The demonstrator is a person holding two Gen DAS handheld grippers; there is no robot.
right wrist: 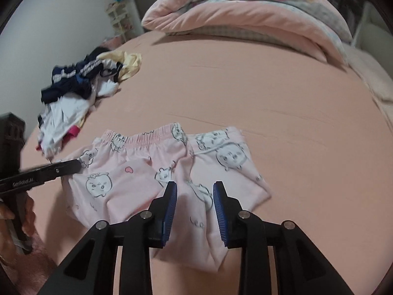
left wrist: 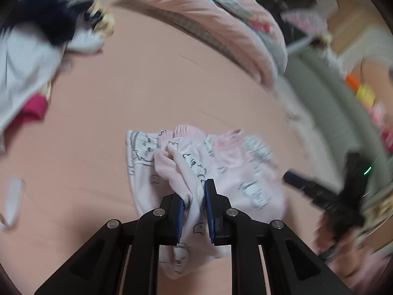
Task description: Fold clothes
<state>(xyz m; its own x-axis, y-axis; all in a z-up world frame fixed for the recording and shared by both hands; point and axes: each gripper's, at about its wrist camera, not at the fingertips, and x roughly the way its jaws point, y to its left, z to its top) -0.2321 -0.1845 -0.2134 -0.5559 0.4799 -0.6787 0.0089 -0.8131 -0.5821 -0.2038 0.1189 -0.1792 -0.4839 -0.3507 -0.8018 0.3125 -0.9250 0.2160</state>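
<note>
Pink pants printed with cartoon faces lie flat on the pink bed sheet, elastic waistband away from me. In the left wrist view my left gripper is shut on a bunched fold of the pants, with cloth squeezed between its blue pads. In the right wrist view it comes in from the left as the left gripper, at the pants' left edge. My right gripper stands open over the near middle of the pants, its pads clear of the cloth. Blurred, the right gripper shows just right of the pants.
A loose pile of dark blue, white and yellow clothes lies at the bed's left side. A folded pink quilt lies across the far end. The bed's edge curves down on the right. A hand holds the left gripper's handle.
</note>
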